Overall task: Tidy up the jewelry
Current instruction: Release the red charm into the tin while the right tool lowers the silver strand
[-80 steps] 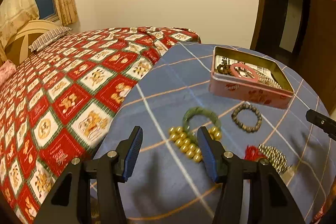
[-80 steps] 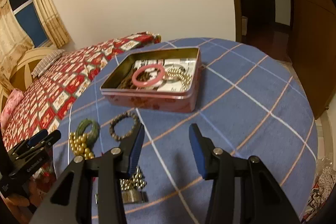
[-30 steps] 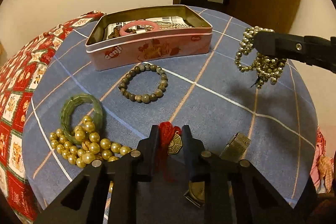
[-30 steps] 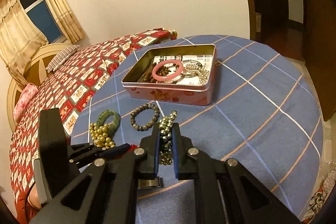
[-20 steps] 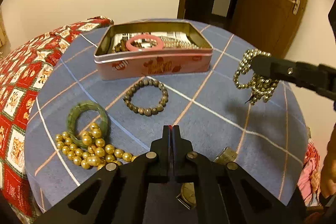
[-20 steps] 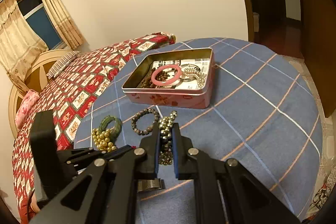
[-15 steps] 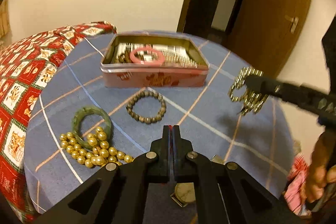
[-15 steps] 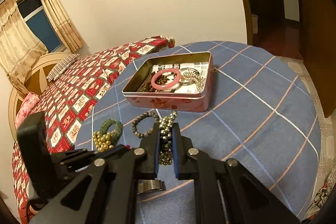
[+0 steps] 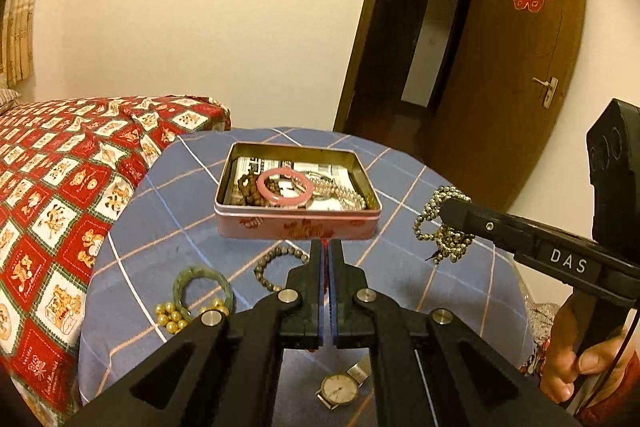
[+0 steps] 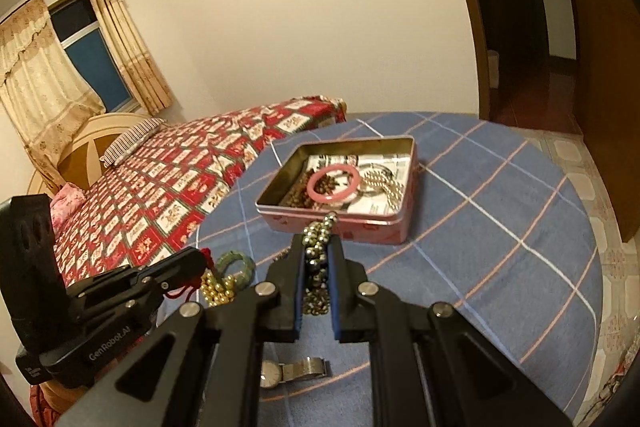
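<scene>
An open pink tin (image 9: 296,225) (image 10: 372,223) stands on the blue checked table and holds a pink bangle (image 9: 284,186), dark beads and a pearl strand. My left gripper (image 9: 327,251) is shut on a red cord charm (image 10: 188,287), lifted above the table. My right gripper (image 10: 317,251) is shut on a metallic bead strand (image 9: 440,227) (image 10: 316,239), held in the air to the right of the tin. A grey bead bracelet (image 9: 272,267), a green bangle (image 9: 202,285) and gold beads (image 9: 176,315) lie on the cloth.
A wristwatch (image 9: 340,389) (image 10: 292,371) lies on the table near its front edge. A bed with a red patterned quilt (image 9: 60,195) is at the left. A brown door (image 9: 512,87) stands open at the back right.
Both grippers closed on their pieces and lifted them off the table. The left gripper rose with the red charm; the right gripper carried the bead strand up toward the tin.
</scene>
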